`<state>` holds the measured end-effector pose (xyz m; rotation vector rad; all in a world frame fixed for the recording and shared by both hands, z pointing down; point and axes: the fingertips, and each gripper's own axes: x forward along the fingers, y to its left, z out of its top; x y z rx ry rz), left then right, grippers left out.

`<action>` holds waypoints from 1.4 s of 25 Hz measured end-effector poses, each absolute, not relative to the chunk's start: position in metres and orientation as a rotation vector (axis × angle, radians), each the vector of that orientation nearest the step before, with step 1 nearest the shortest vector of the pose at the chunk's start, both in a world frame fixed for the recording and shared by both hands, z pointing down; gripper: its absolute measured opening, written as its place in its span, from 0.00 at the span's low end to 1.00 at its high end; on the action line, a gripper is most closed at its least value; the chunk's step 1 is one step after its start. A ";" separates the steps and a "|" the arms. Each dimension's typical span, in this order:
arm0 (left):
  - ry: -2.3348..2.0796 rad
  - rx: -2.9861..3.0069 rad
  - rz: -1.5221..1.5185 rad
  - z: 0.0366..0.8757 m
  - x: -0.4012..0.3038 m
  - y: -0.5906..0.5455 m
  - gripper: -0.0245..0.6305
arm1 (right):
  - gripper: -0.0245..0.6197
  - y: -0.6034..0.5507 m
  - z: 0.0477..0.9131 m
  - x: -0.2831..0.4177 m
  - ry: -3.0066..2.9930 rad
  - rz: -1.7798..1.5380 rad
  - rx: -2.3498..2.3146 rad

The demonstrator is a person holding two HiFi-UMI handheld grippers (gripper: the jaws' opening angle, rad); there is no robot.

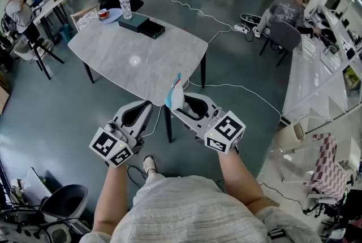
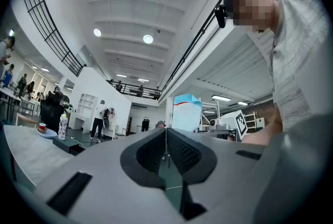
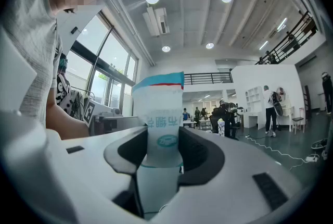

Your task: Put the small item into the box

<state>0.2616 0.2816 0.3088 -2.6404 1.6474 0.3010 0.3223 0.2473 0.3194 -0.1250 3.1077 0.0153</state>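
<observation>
A small white packet (image 3: 160,108) with a blue top and a red stripe stands upright between the pads of my right gripper (image 3: 163,137), which is shut on it. In the head view this packet (image 1: 176,96) sticks up from the right gripper (image 1: 176,103), held close to my body just off the table's near corner. My left gripper (image 1: 146,106) hangs beside it, its jaws pressed together with nothing between them (image 2: 166,132). The packet (image 2: 186,112) also shows to the right in the left gripper view. A dark flat box (image 1: 142,25) lies at the table's far end, well away from both grippers.
The grey marble table (image 1: 141,61) also bears a bottle (image 1: 125,5) and a blue plate with a red cup (image 1: 107,14) near the box. A white cable (image 1: 237,88) runs over the floor to the right. People sit and stand at desks around the room.
</observation>
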 end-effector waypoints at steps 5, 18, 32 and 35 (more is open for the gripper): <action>1.643 -2.643 0.303 0.308 0.261 0.283 0.07 | 0.33 0.247 0.319 0.322 3.107 0.021 -0.123; 1.637 -2.656 0.309 0.308 0.263 0.283 0.07 | 0.33 0.247 0.319 0.322 3.109 0.016 -0.114; 1.644 -2.653 0.311 0.311 0.258 0.286 0.07 | 0.33 0.250 0.319 0.316 3.092 -0.029 -0.101; 1.652 -2.653 0.313 0.311 0.251 0.284 0.07 | 0.33 0.247 0.320 0.311 3.093 -0.052 -0.096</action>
